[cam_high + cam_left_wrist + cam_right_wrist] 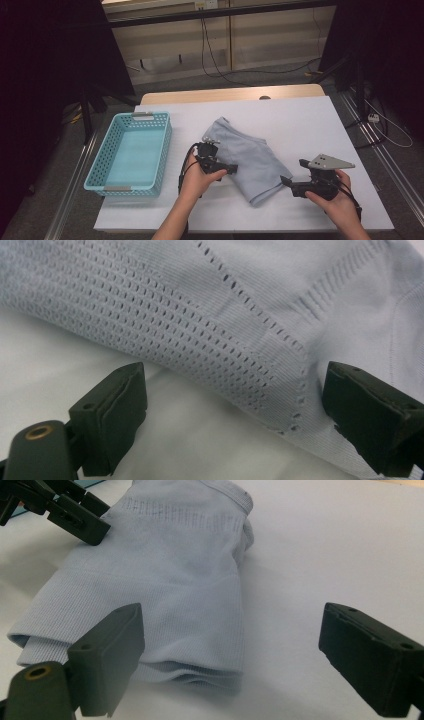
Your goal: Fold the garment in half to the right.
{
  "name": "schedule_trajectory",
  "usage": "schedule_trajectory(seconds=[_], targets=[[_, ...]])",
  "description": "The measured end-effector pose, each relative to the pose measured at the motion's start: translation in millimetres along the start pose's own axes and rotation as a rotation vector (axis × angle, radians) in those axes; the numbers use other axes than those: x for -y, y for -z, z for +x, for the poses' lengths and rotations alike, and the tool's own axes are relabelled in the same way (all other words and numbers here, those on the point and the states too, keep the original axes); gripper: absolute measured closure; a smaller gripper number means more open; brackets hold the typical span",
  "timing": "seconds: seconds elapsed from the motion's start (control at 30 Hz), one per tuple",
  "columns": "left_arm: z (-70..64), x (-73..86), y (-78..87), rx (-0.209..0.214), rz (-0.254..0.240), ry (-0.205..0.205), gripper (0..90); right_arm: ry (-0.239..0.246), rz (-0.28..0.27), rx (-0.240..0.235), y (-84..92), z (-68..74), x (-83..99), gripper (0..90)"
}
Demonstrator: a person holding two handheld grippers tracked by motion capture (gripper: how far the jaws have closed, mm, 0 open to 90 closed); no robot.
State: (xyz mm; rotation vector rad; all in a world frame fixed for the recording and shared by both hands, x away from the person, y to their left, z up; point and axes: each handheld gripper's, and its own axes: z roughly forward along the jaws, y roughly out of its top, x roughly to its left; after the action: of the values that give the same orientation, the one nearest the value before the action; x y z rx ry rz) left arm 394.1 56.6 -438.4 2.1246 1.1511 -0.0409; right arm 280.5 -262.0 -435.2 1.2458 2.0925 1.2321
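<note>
While both my claws hover at the cloth, nothing is gripped. One folded pale-blue knit garment (247, 157), soft, ribbed at the hem, with a perforated mesh panel, lies flat on the white sheet (310, 125) between my two claws. Its long axis runs diagonally, far-left to near-right; the folded layered end points toward my right claw (292, 186), the narrower far end away. My left claw (230, 415) has jaws spread apart, the mesh edge between them but not pinched. My right claw's jaws also stand apart, just short of the garment's near end, touching nothing. One turquoise plastic basket (100, 167), rectangular, perforated walls, sits beyond my left claw, well apart from the garment.
</note>
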Motion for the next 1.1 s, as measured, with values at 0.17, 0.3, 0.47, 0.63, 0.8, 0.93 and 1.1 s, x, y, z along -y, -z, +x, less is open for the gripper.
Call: schedule_trajectory(seconds=[0.17,0.3,0.47,0.63,0.8,0.93,1.1], targets=[[-0.2,1.2,-2.0,0.001,0.000,0.010,11.1,-0.001,-0.002,-0.004,0.2,0.7,-0.2,11.2],[1.0,1.9,-3.8,0.007,0.007,0.018,11.1,-0.002,-0.003,-0.009,0.2,2.1,-0.7,11.4],[1.4,2.4,-4.4,0.013,0.006,0.025,11.4,-0.004,0.003,-0.007,-0.9,1.3,0.2,11.4],[0.2,3.1,-3.6,0.037,0.008,0.050,17.0,-0.006,0.000,-0.007,-0.3,0.7,0.1,11.4],[-1.8,3.6,-4.1,0.059,0.016,0.068,26.4,-0.008,0.004,-0.008,-0.8,1.3,0.4,11.6],[-2.2,4.0,-5.0,0.082,0.019,0.090,33.8,-0.009,0.003,-0.008,-1.0,1.3,0.6,11.8],[-2.9,4.3,-5.5,0.082,0.017,0.099,34.8,-0.008,0.004,-0.009,-1.7,1.2,1.1,11.8]])
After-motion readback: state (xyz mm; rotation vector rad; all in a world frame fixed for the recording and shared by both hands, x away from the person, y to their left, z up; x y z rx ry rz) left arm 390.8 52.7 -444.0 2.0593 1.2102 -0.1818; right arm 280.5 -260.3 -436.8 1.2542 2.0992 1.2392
